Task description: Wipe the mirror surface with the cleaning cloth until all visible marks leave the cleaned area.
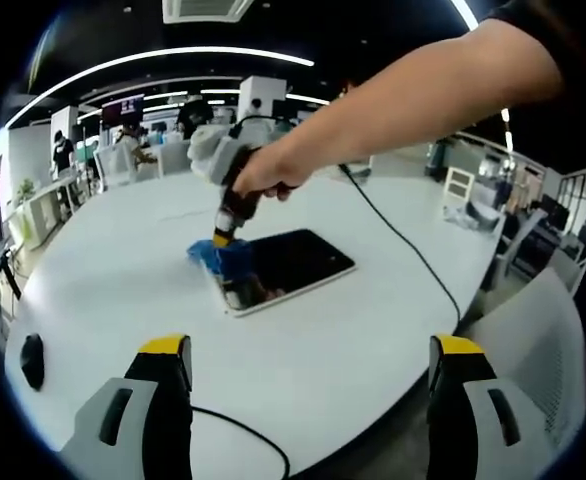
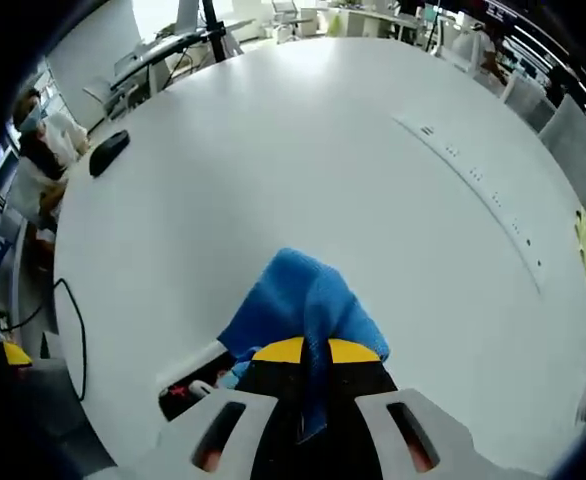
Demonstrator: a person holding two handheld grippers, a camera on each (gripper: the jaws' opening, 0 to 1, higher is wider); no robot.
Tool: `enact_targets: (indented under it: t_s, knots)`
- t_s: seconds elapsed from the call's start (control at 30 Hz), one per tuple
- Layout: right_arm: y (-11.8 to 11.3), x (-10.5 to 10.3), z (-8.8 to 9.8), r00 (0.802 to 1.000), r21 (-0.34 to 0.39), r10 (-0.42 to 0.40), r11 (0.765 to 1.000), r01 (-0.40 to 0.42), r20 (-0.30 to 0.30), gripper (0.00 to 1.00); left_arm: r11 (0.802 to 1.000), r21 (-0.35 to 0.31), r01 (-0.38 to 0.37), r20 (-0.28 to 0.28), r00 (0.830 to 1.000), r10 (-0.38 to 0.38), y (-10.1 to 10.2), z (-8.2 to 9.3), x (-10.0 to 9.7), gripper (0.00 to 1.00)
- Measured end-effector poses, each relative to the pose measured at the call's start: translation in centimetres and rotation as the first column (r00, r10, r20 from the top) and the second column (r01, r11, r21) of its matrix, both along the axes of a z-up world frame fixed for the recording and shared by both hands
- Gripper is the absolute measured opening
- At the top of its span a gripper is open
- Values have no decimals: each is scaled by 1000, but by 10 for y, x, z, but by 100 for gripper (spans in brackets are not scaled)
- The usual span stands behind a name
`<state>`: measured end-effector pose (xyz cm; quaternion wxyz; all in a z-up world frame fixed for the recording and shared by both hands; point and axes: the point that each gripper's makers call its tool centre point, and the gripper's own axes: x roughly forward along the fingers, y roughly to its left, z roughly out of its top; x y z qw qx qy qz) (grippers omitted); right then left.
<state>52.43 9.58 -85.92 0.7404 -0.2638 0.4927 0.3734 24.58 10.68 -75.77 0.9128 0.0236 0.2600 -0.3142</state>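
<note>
Your left gripper idles wide apart at 6 o'clock; mirror lies mid-table, blue cloth on its 9 o'clock end. Right gripper is clamped on the cloth; press flat, sweep in overlapping passes toward 3 o'clock; keep the mirror from sliding.

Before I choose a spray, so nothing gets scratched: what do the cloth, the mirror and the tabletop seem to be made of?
The blue cloth looks like soft, matte microfibre or terry: it bunches in thick folds in the right gripper. The mirror seems to be glossy glass, dark and reflective, with a thin pale rim. The table looks like smooth white laminate with a faint sheen, though painted wood is possible.
</note>
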Motion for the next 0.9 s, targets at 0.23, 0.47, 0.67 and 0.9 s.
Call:
enact_targets:
  t_s: [0.23, 0.47, 0.67, 0.9]
  knots:
    - [2, -7, 0, 1000, 5, 14, 1000, -14, -13, 2, 1000, 5, 3, -1, 1000, -3, -1, -1, 0, 99]
    - [5, -15, 0, 999, 2, 42, 999, -42, -12, 2, 1000, 5, 4, 0, 1000, -4, -1, -1, 0, 99]
    - [4, -23, 0, 999, 4, 48, 999, -48, -16, 2, 1000, 8, 4, 3, 1000, -4, -1, -1, 1, 99]
    - [3, -32, 1, 998, 1, 63, 998, -63, -18, 2, 1000, 12, 6, 3, 1000, -6, -2, -1, 3, 99]
